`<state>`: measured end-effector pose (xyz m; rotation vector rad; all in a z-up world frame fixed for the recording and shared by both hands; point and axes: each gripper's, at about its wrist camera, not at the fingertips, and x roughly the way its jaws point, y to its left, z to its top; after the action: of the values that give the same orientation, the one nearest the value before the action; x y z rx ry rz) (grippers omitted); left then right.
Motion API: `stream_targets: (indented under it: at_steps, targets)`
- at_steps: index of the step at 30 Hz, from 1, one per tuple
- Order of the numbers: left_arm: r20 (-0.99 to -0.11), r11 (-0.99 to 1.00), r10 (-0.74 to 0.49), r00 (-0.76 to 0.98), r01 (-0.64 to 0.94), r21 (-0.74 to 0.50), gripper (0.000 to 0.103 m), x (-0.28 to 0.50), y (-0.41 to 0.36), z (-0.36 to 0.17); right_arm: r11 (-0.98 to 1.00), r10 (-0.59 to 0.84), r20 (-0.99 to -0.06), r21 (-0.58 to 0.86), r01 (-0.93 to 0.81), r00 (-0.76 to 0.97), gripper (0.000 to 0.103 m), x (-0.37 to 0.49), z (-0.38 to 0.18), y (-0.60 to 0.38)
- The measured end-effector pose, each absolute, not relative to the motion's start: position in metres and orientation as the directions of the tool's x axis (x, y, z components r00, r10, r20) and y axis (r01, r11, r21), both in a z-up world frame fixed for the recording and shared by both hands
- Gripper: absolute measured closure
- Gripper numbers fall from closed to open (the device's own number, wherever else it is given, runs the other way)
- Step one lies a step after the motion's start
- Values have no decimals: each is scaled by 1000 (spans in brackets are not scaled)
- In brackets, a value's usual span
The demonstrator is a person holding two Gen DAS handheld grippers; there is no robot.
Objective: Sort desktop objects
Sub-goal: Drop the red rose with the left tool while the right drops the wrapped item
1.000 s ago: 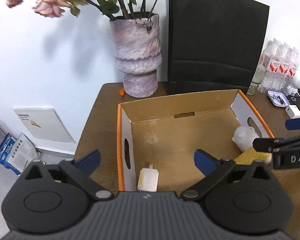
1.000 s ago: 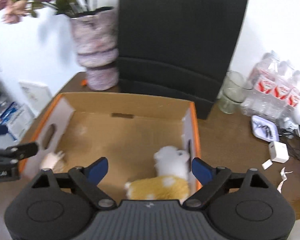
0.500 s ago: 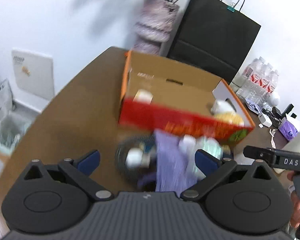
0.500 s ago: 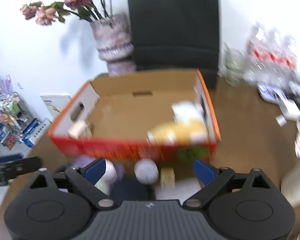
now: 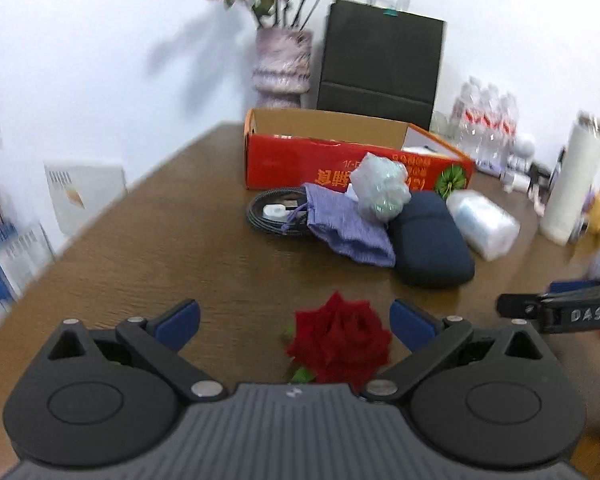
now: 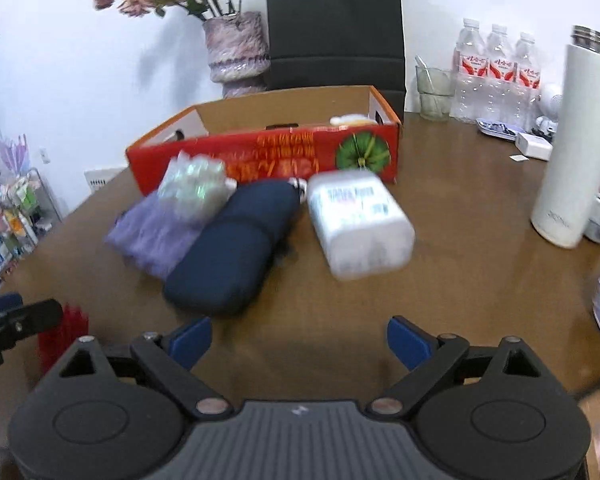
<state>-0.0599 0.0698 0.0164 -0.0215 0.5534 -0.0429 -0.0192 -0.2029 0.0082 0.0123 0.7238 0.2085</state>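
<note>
Both grippers, left (image 5: 294, 322) and right (image 6: 298, 340), hover with jaws spread. A red rose (image 5: 340, 344) lies between the left fingers. Pouch (image 5: 346, 232), navy case (image 5: 430, 240) and wipes pack (image 6: 358, 222) crowd before the red box (image 5: 340, 164).

"DAS" is read in white letters on the right gripper (image 5: 556, 312) at the left-wrist view's edge, while the yellow print on the red box (image 5: 284, 160) stays illegible, appearing upside down.

A brown wooden table (image 6: 440, 216) stands against a white wall (image 5: 100, 60), with a wire rack (image 6: 16, 204) beside it.
</note>
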Motion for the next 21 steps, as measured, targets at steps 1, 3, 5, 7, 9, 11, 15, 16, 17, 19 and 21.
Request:
stream_targets:
  at_steps: [1, 3, 5, 7, 9, 11, 15, 16, 17, 19, 21]
  targets:
    - [-502, 999, -29, 864, 41, 11, 0, -66, 67, 15, 982, 176, -658, 68, -175, 732, 8, -25, 5, -203]
    - [-477, 996, -22, 879, 60, 65, 0, -76, 62, 13, 986, 158, -658, 62, -156, 736, 8, -36, 1, -204]
    - [-478, 994, -47, 877, 90, 67, 0, -81, 61, 11, 984, 175, -634, 78, -163, 754, 8, -47, -1, -205]
    - [-490, 993, -70, 869, 108, 49, 0, -84, 59, 8, 983, 182, -611, 84, -165, 770, 8, -55, -1, -205]
    - [-498, 994, -69, 865, 103, 42, 0, -85, 57, 5, 981, 192, -595, 89, -173, 781, 9, -60, 0, -207]
    - [-496, 994, -66, 866, 101, 44, 0, -88, 56, 2, 981, 191, -560, 93, -168, 806, 8, -68, 3, -208]
    - [-509, 994, -44, 860, 89, 65, 1, -83, 53, -3, 978, 206, -510, 90, -187, 835, 0, -80, 8, -210]
    - [-509, 993, -38, 860, 89, 77, 2, -81, 51, -3, 969, 245, -511, 96, -228, 824, 0, -81, 9, -210]
    - [-505, 992, -39, 862, 93, 83, 3, -79, 49, -2, 961, 273, -517, 105, -256, 811, 0, -81, 10, -209]
    - [-516, 990, -53, 855, 111, 83, 8, -73, 46, -2, 950, 307, -515, 115, -290, 801, 0, -81, 13, -205]
    - [-552, 991, -46, 833, 108, 80, 17, -66, 44, -3, 957, 282, -519, 92, -275, 807, 0, -77, 15, -198]
